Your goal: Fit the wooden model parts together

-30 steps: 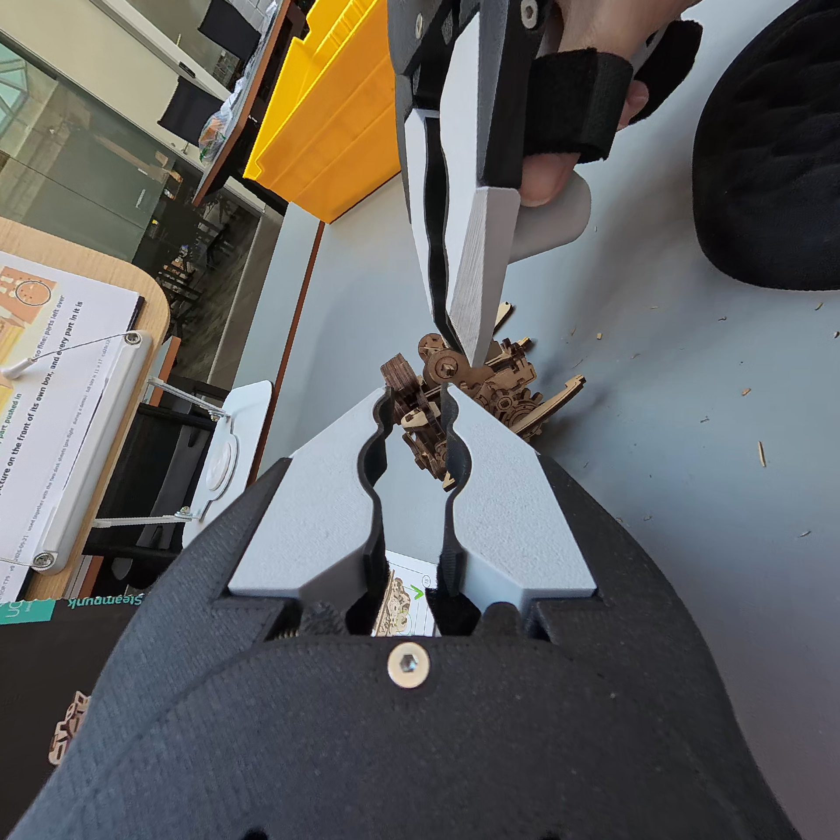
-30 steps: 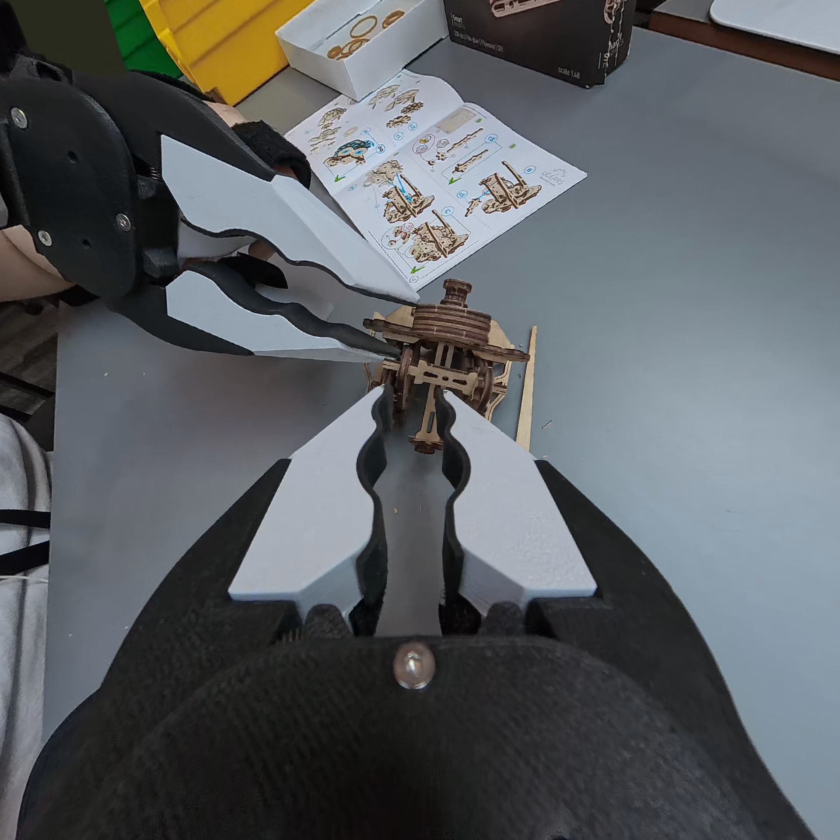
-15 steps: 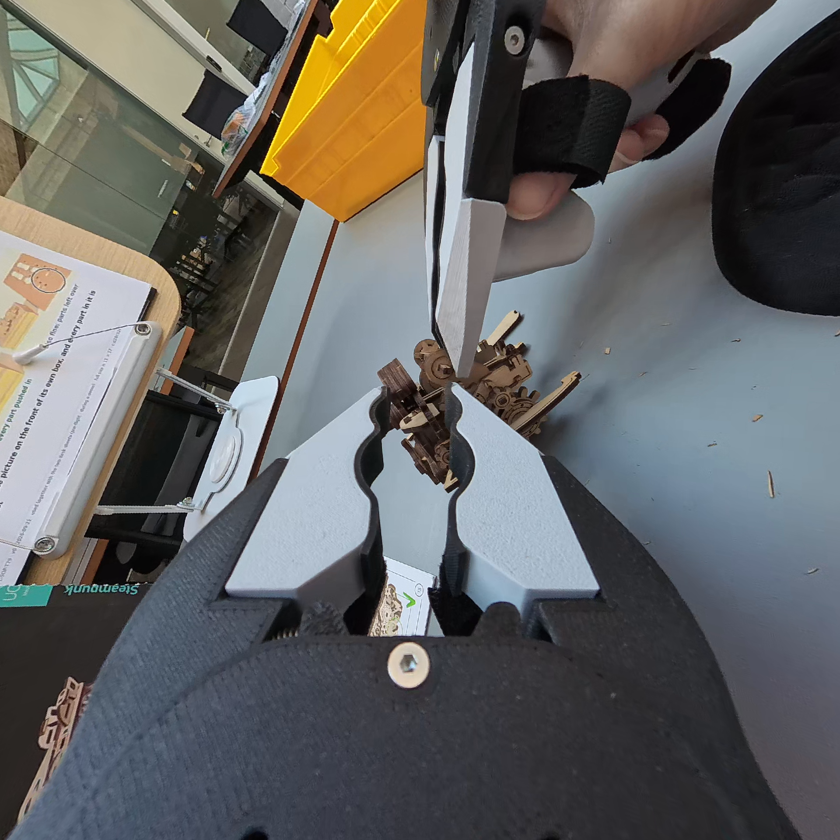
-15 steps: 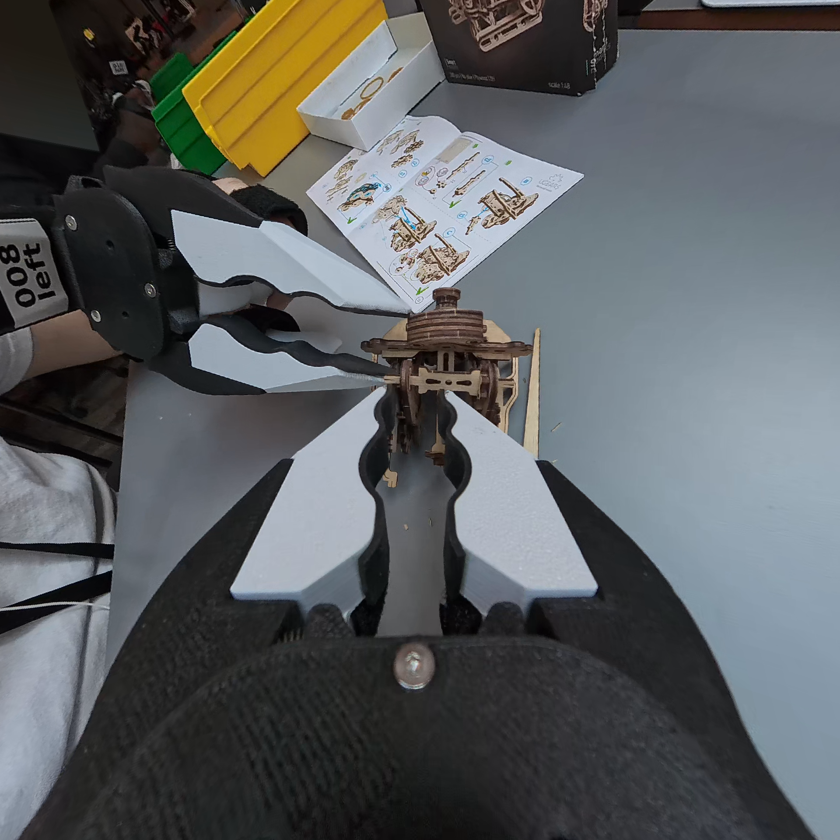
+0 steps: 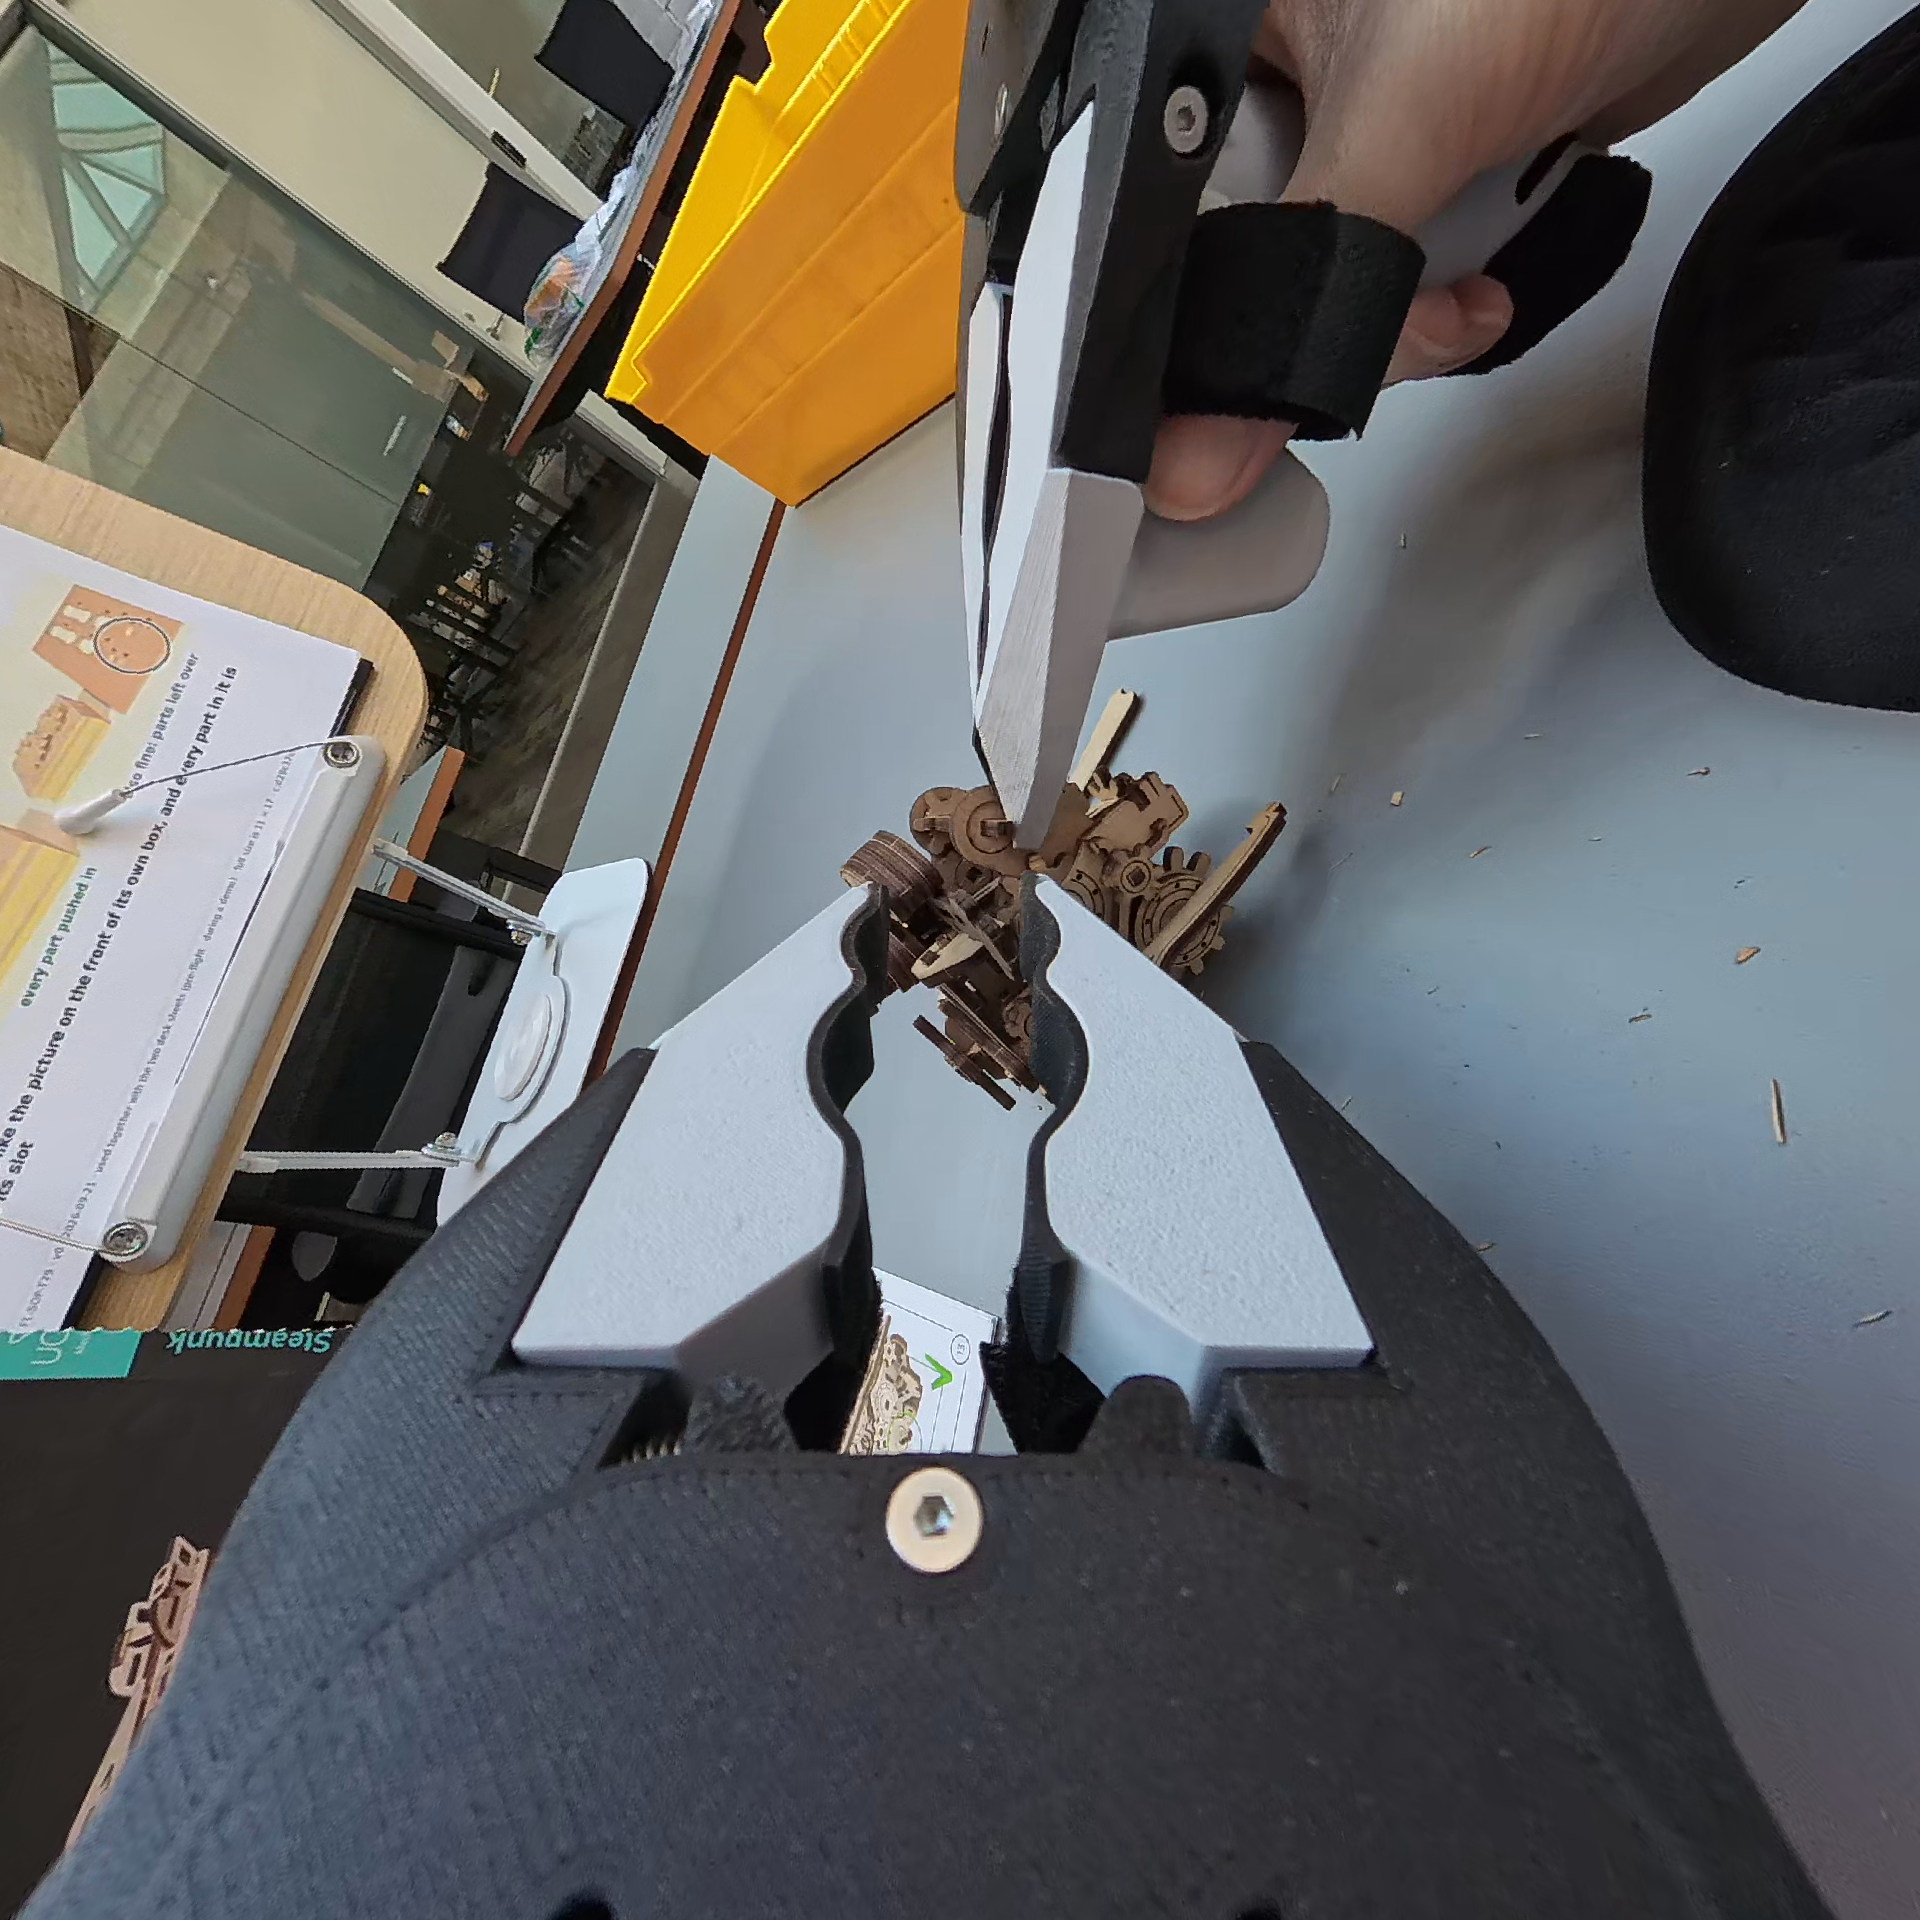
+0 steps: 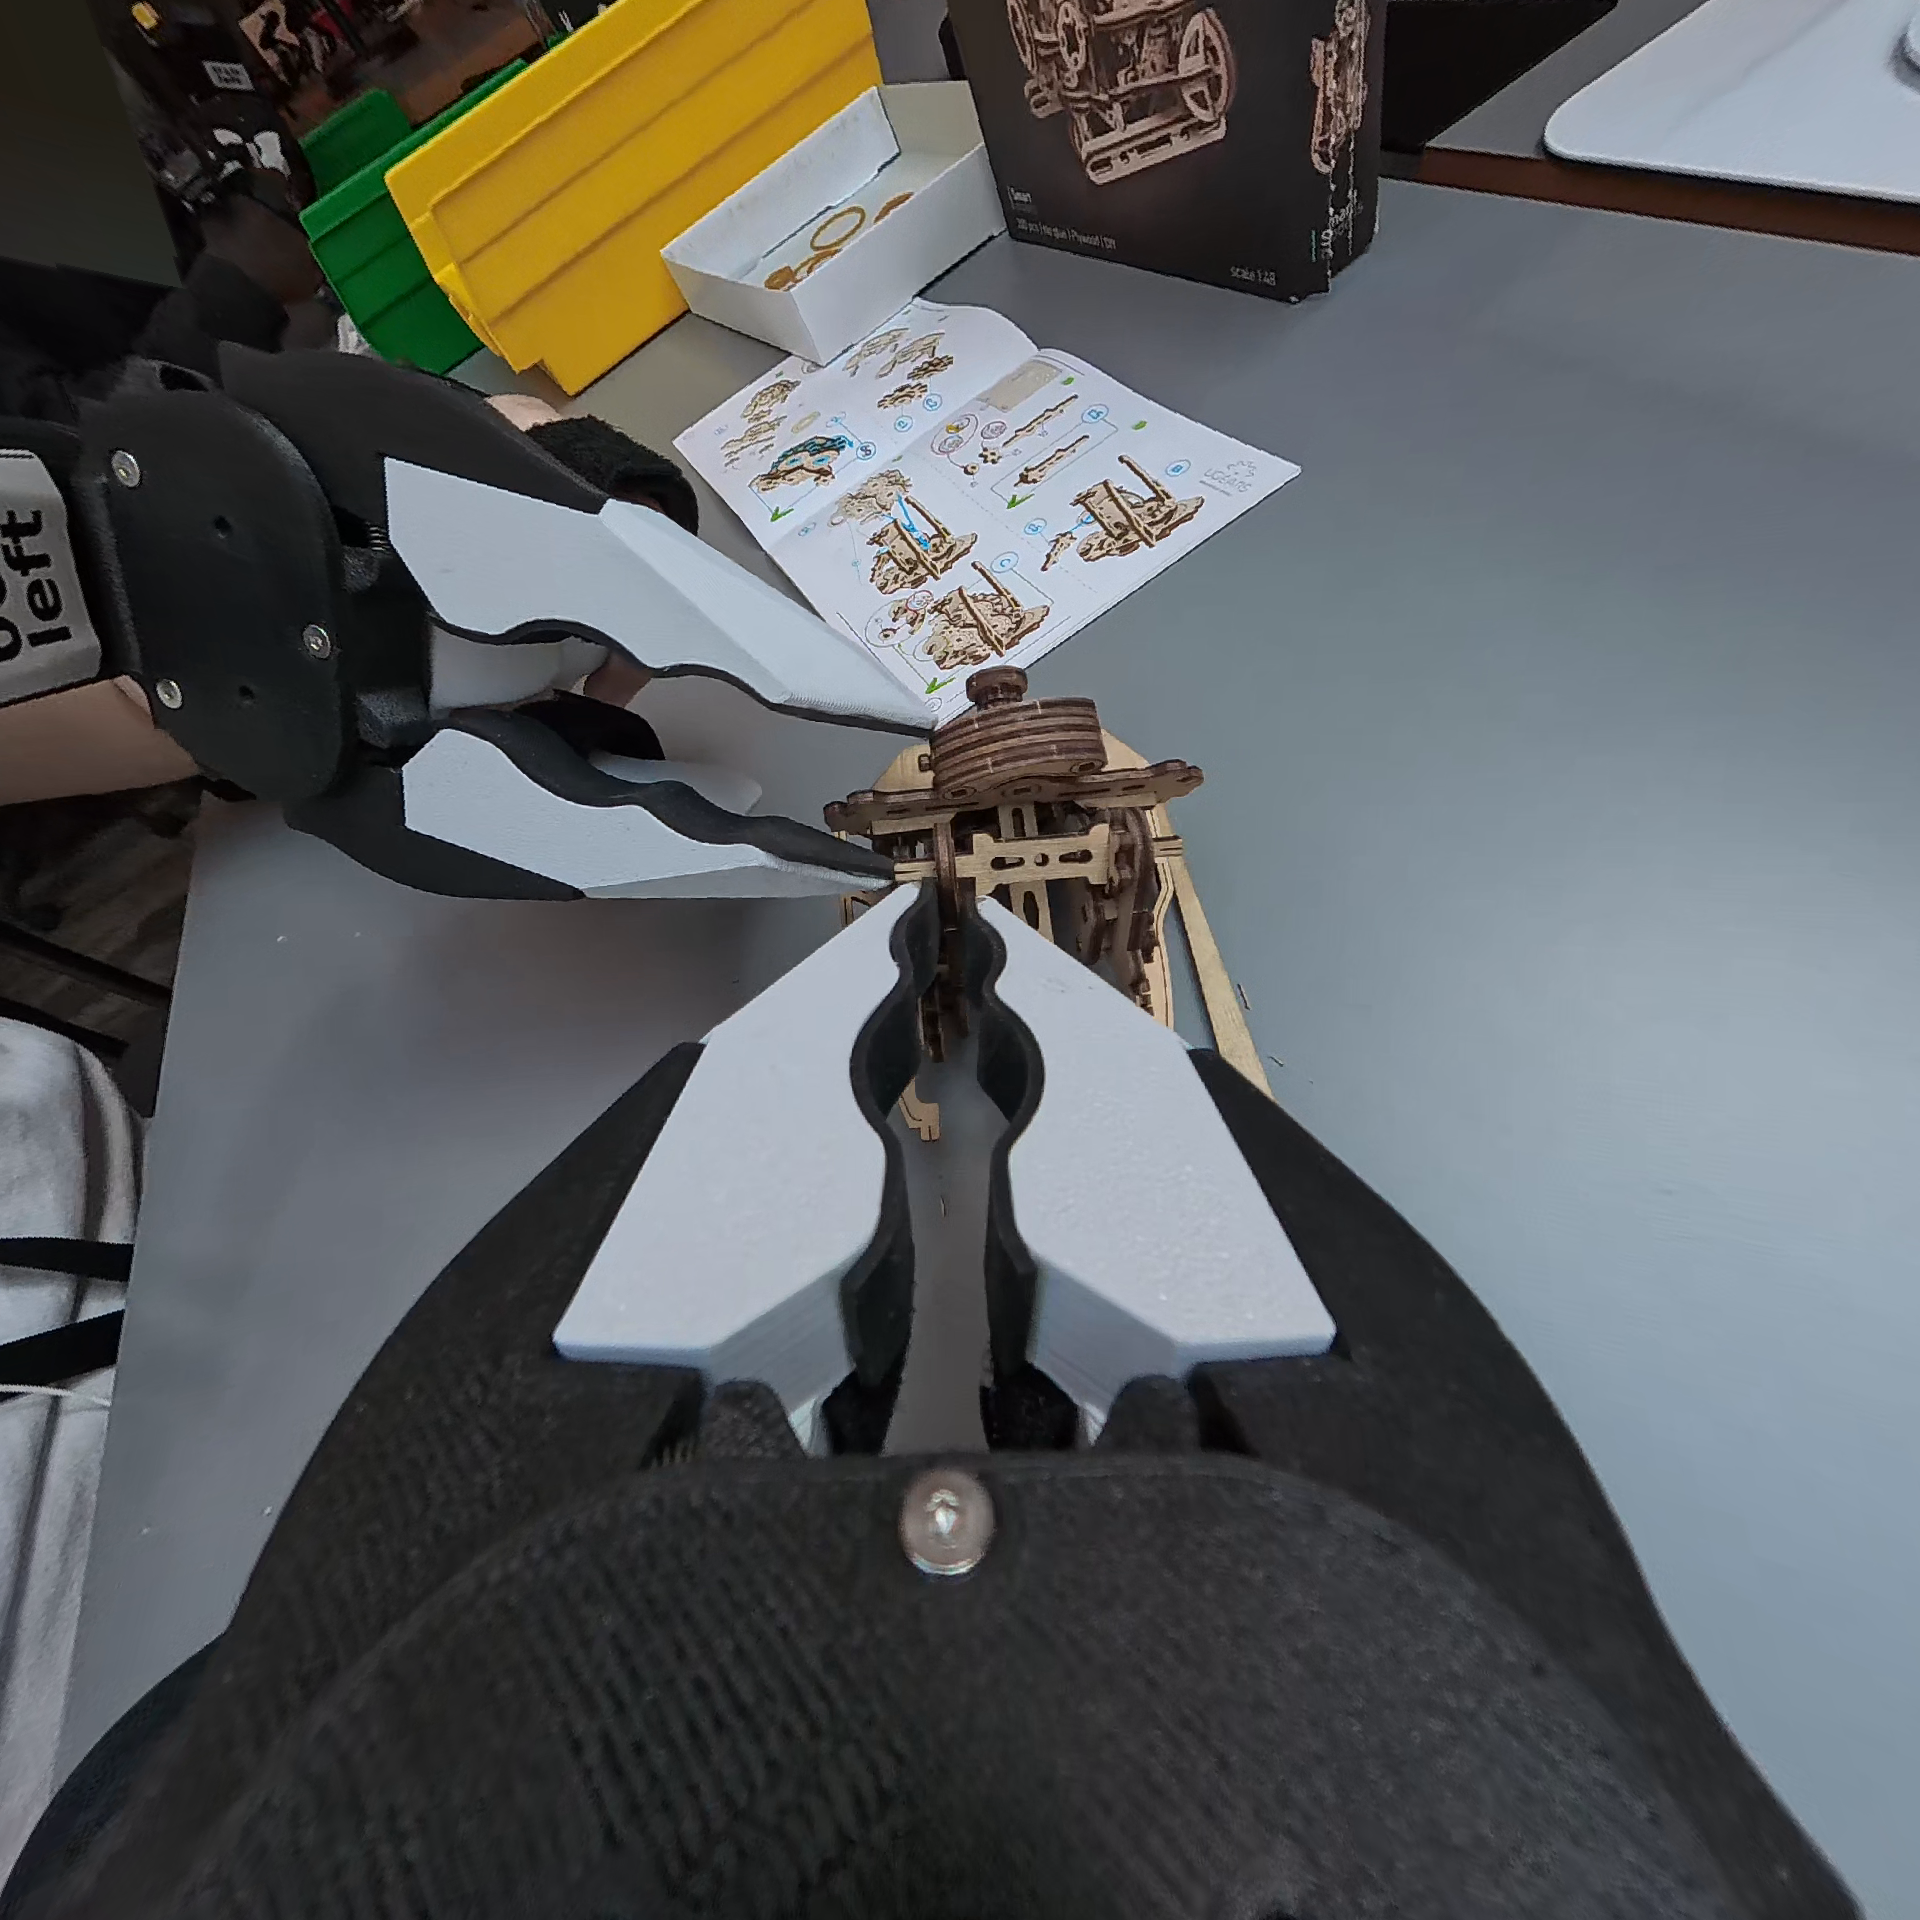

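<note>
Seating a piece on the wooden model [image 6: 1023, 831]

Our right gripper [image 6: 951, 906] pinched a thin upright piece; our left gripper [image 5: 951, 909] bracketed the model, jaws spread (press squarely, we judged).

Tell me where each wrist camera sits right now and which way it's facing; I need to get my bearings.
Left wrist view: sits behind the left gripper, rolled sideways, looking along the grey table at the wooden model; the person's hand holds the right gripper above it.
Right wrist view: sits behind the right gripper, looking forward and down at the model, the instruction sheet beyond; the left gripper enters from the left.
Shared: model, both grippers, table, yellow bins.
</note>
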Demonstrator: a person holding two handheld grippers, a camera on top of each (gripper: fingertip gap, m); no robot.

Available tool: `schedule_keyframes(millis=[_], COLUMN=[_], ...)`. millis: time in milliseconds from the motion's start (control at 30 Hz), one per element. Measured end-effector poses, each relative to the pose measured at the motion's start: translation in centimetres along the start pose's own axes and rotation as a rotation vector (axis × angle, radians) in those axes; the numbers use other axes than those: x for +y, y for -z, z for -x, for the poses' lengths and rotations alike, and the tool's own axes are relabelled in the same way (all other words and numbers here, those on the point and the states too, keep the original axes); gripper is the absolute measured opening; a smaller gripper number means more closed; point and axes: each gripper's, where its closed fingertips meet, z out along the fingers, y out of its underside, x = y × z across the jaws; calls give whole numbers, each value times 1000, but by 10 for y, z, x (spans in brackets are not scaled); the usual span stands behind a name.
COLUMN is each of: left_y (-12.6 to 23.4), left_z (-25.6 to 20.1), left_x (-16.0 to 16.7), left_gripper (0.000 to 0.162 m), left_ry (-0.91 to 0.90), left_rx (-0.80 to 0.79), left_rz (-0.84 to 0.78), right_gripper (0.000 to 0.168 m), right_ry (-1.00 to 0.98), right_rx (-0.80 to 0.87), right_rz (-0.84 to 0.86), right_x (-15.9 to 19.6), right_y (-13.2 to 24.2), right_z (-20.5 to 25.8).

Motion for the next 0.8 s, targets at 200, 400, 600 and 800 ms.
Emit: schedule_keyframes(millis=[200,400,600,800], left_y=[6,19,11,9], left_z=[1,9,12,11], left_x=[-3,-14,-3,-16], left_gripper=[25,19,21,13], left_ry=[-71,-94,-87,-194], left_rx=[10,104,260,343], left_rz=[-25,-64,16,27], right_gripper=[1,1,1,1], right_ry=[78,252,408,504], right_rx=[21,92,181,233], right_rz=[-2,-1,35,39], right_x=[-1,-6,-5,-8], right_y=[0,-2,-4,-3], right_z=[1,3,3,2])
